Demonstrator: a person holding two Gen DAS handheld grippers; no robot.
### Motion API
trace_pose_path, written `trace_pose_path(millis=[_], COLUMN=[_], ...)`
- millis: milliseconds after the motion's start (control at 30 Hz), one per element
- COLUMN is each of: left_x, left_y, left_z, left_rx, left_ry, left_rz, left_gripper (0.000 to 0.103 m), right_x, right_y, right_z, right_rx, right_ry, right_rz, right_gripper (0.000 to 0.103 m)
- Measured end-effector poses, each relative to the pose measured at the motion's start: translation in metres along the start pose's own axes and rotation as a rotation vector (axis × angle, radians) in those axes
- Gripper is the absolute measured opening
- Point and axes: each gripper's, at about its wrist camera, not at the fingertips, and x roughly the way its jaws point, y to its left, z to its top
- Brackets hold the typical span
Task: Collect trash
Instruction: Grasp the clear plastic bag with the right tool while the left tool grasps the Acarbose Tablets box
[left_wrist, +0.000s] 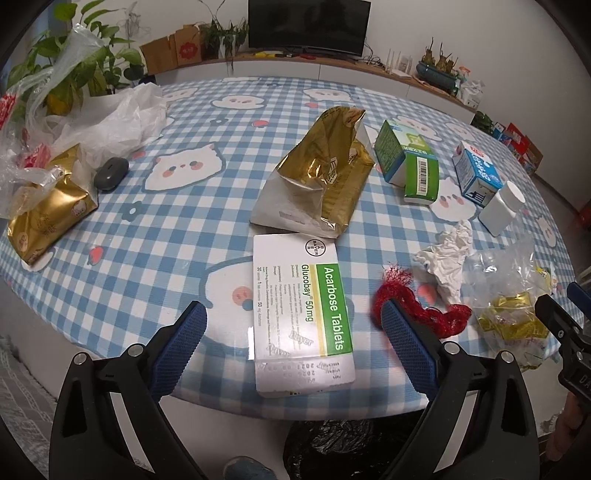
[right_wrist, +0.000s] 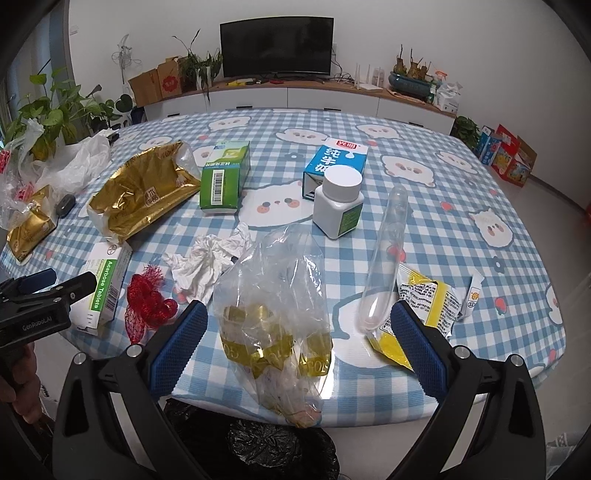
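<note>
Nearest you, a black trash bag (right_wrist: 280, 443) sits below the table (left_wrist: 192, 206) edge. Your left gripper (left_wrist: 293, 345) is spread wide, released, straddling the Acarbose tablet box (left_wrist: 301, 314) at the near edge. Your right gripper (right_wrist: 295, 341) is likewise released around a clear plastic bag (right_wrist: 275, 302) of gold wrappers. Between the two lie red mesh netting (right_wrist: 147, 299) and a crumpled tissue (right_wrist: 207, 258). Farther off sit a gold foil bag (left_wrist: 321, 177), a green box (right_wrist: 223, 177), a white pill bottle (right_wrist: 338, 201) and a milk carton (right_wrist: 334, 160).
</note>
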Motion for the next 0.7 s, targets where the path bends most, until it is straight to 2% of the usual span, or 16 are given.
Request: trace_pose_path(millis=[333,700], left_x=[0.039,0.043], left_y=[-0.004,0.000], left_z=[0.004,0.006], left_rx=[0.014,-0.004], left_ry=[0.086,0.095], left_rz=[0.040,0.051], left_gripper=[0.086,0.069], right_x=[0.028,0.032], right_y=[0.000,-0.002], right_z=[0.000,-0.001], right_rx=[0.020,0.052], right_ry=[0.066,0.090], right_rz=[0.017,0.065], right_gripper=[0.084,0.064])
